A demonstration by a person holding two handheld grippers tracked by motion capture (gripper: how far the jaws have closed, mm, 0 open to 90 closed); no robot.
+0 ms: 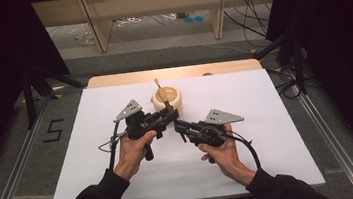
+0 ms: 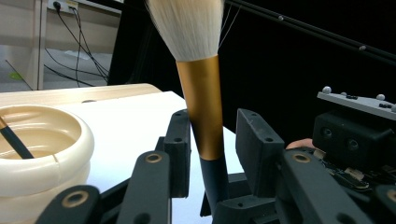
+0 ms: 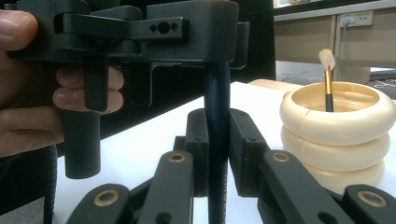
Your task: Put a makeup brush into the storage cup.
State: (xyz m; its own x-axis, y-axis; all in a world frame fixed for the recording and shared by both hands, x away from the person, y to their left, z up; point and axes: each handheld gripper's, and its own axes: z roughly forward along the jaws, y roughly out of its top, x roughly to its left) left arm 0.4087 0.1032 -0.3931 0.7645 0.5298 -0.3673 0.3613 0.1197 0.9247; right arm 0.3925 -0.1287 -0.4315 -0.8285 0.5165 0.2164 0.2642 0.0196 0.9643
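Left gripper: jaws spread around the gold ferrule of a white-bristled, dark-handled makeup brush, one pad apparently touching it. Right gripper: jaws pinch that brush's dark handle, just in front of the cream ribbed round holder containing a second, smaller brush.
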